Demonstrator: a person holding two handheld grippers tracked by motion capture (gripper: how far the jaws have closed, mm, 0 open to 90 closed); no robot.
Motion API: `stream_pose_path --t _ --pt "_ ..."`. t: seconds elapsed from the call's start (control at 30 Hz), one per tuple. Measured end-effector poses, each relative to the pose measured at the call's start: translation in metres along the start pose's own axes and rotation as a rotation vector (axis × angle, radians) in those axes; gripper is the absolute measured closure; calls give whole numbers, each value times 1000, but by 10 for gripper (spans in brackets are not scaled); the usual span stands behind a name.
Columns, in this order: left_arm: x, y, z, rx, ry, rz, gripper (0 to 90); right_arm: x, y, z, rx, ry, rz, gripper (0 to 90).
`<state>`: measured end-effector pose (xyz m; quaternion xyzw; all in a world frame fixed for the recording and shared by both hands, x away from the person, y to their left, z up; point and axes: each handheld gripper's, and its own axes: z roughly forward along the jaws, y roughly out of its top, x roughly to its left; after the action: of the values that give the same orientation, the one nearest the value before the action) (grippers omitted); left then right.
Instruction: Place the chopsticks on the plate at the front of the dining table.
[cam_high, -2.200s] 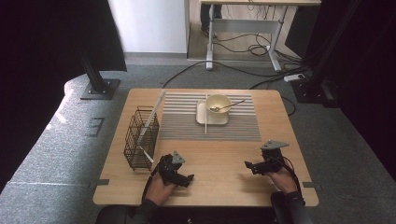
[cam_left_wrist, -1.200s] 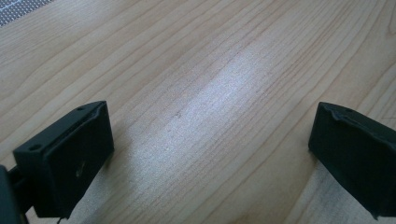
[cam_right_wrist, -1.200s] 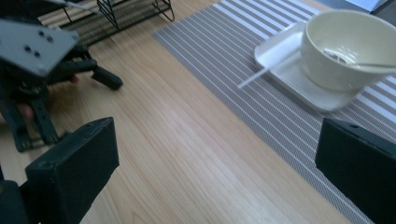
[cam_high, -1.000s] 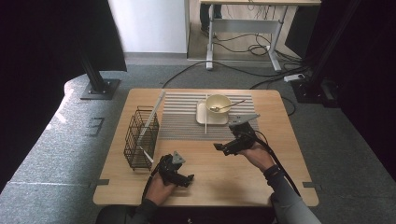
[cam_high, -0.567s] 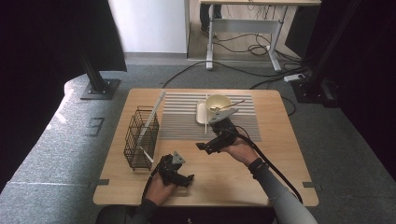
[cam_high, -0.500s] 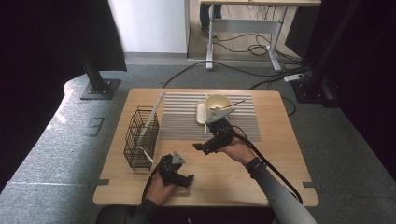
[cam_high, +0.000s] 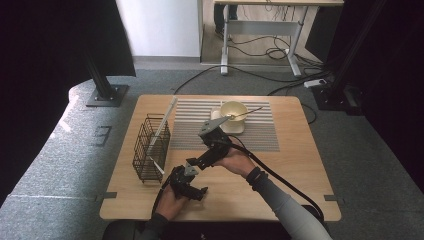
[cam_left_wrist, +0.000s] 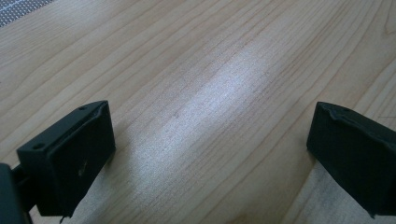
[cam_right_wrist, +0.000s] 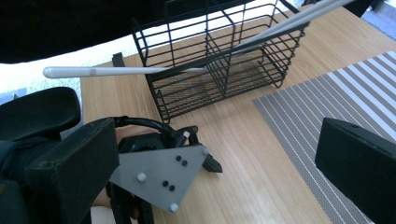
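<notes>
High view: my right gripper (cam_high: 191, 164) has swung off the right side of the table and now sits just right of the wire basket (cam_high: 150, 147), close above my left gripper (cam_high: 192, 191).
Change since the earlier frame: 2.2 s ago the right gripper rested near the table's front right edge, well apart from the basket; it has crossed over the striped mat (cam_high: 226, 131) toward the basket side.
Left gripper: it has not moved, parked on the bare wood (cam_left_wrist: 201, 93) in front of the basket; jaws spread wide, nothing between them.
Right gripper view: jaws stand wide apart and empty, aimed at the basket (cam_right_wrist: 219, 60); the left gripper's grey plate (cam_right_wrist: 156, 175) lies just below.
Thing in hand: the white chopsticks (cam_right_wrist: 187, 58) lean across the basket, one end poking out past its rim; nothing grips them.
Bowl (cam_high: 233, 112): behind the basket to the right, on the mat, a spoon resting in it, untouched.
Meaning: I judge the reach is for the chopsticks at the basket; the grasp is not yet made.
</notes>
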<state>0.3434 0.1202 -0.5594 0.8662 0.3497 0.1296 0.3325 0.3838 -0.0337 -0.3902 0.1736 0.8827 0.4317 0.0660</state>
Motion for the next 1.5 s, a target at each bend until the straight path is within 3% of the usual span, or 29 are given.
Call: stream_pose_path --t 0.4,0.67,0.9,1.03,1.23,1.4,1.5 --pt "0 0 0 -3 2 -3 3 26 20 17 0 60 -41 0" --pt "0 0 0 -4 0 -5 4 43 32 33 6 124 -59 0" --pt "0 0 0 -3 0 -4 3 52 37 48 29 131 -80 0" --pt "0 0 0 -3 0 -4 3 52 37 55 63 85 -95 15" --pt "0 0 0 -2 0 -4 3 40 40 51 45 41 -72 41" --pt "0 0 0 -1 1 -3 3 26 42 49 37 -32 -61 126" --pt "0 0 0 -3 1 -2 3 17 42 51 28 -48 -37 157"
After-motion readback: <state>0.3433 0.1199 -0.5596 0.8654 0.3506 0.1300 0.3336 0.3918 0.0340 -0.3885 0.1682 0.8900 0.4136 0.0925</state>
